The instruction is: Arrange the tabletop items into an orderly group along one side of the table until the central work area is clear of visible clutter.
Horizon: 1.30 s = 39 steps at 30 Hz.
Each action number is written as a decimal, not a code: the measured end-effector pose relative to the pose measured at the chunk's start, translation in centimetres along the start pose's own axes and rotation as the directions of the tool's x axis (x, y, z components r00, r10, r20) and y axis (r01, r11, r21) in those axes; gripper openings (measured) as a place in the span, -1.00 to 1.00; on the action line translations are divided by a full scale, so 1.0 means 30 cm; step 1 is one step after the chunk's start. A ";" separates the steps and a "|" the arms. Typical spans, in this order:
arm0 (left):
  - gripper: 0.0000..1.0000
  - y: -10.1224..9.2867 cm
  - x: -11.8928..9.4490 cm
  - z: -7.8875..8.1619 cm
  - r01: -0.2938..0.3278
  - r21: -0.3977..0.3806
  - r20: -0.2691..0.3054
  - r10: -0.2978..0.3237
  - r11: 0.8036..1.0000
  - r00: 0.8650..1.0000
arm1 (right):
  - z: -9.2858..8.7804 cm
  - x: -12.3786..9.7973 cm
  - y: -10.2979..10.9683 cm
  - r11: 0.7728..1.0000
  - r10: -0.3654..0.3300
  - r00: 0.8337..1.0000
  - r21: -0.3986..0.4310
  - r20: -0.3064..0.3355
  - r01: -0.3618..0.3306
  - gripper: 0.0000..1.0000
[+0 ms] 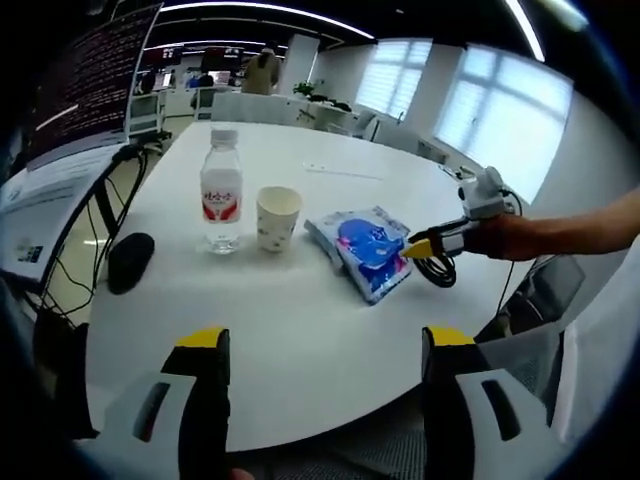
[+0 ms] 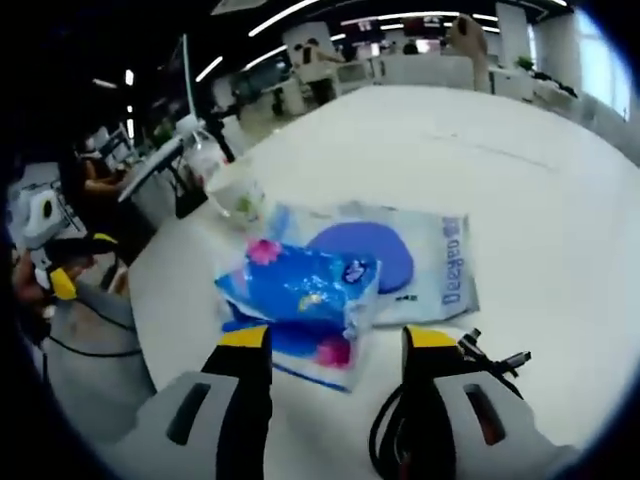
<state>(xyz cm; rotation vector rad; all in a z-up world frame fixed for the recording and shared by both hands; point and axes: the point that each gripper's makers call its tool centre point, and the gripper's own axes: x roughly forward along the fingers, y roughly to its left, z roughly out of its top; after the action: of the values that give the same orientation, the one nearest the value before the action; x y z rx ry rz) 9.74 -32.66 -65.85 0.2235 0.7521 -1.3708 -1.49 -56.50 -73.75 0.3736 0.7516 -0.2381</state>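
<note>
R gripper (image 2: 325, 345): jaws wide, straddling tissue packs (image 2: 300, 290) | L gripper (image 1: 325, 345): wide, empty | pack: soft, light, slick film, likely slips | grip: mid-body, across short edge

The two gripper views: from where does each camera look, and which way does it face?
Left gripper view: rides the left gripper, near the table edge, facing the water bottle, paper cup and tissue packs; the right gripper and a forearm enter from the right.
Right gripper view: rides the right gripper, low over the tissue packs, beside a black cable.
Shared: packs, cup, bottle, white table.
</note>
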 end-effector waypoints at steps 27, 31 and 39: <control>0.57 0.013 -0.014 -0.006 -0.012 -0.037 0.012 0.012 0.999 1.000 | -0.019 -0.084 -0.114 0.972 -0.095 0.991 0.224 0.092 0.073 -0.99; 0.56 0.013 -0.013 -0.004 -0.010 -0.035 0.014 0.011 0.999 1.000 | -0.014 -0.109 -0.148 0.966 -0.116 0.987 0.245 0.109 0.086 -0.99; 0.55 0.009 -0.014 -0.008 -0.012 -0.037 0.013 0.013 0.999 1.000 | 0.001 -0.156 -0.204 0.958 -0.150 0.980 0.264 0.134 0.110 -1.00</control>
<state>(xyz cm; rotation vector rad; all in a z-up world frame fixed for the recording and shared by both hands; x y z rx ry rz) 9.91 -32.14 -65.85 0.1891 0.7631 -1.3443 -6.87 -61.72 -71.94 0.5446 0.5950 -0.4861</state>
